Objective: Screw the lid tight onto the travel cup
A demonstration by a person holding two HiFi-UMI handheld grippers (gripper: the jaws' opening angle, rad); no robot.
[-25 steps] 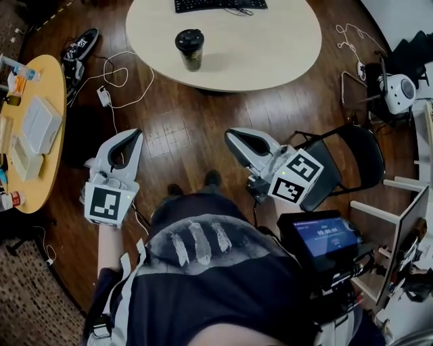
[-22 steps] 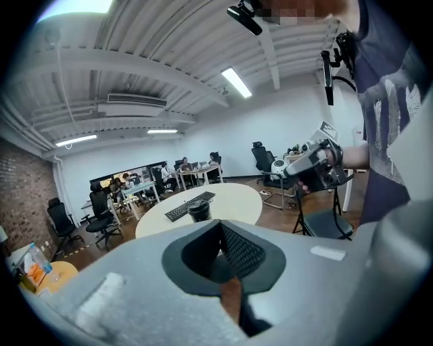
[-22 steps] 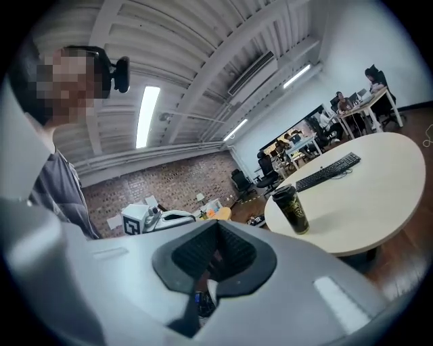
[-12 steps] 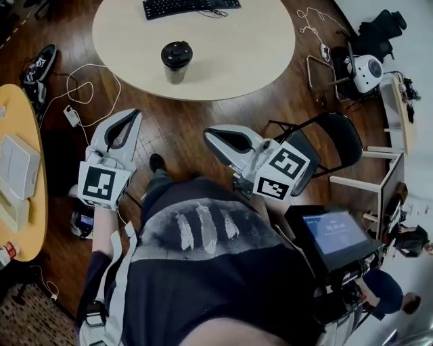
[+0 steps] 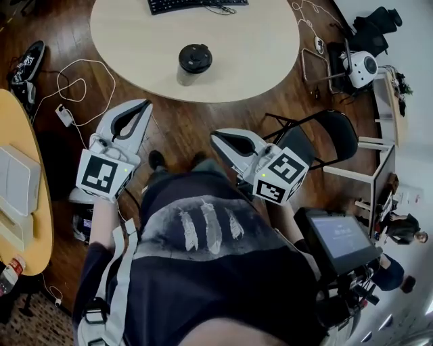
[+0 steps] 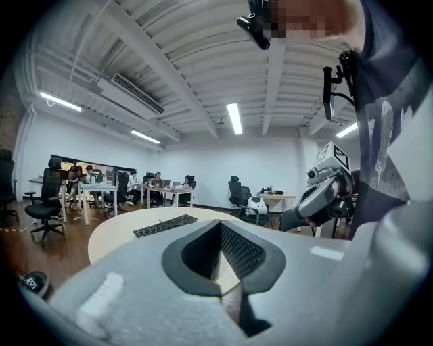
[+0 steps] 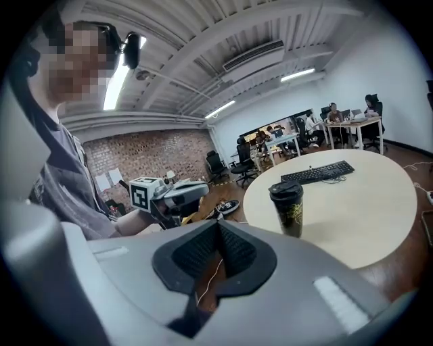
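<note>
The travel cup (image 5: 194, 65) stands upright on the round beige table (image 5: 257, 54), its black lid (image 5: 195, 57) sitting on top; in the right gripper view the dark cup (image 7: 289, 211) is ahead and to the right. My left gripper (image 5: 147, 103) is shut and empty, over the wooden floor just short of the table's near edge. My right gripper (image 5: 216, 138) is also shut and empty, a little farther back from the table. Each gripper view shows its jaws closed tip to tip (image 6: 220, 224) (image 7: 218, 226). Neither gripper touches the cup.
A black keyboard (image 5: 196, 5) lies at the table's far side. A black folding chair (image 5: 331, 138) stands to my right, white cables (image 5: 74, 81) trail on the floor at left, and a yellow side table (image 5: 20, 223) sits at far left.
Both grippers have moved forward toward the round table and stayed shut. The cup now sits closer in the head view.
</note>
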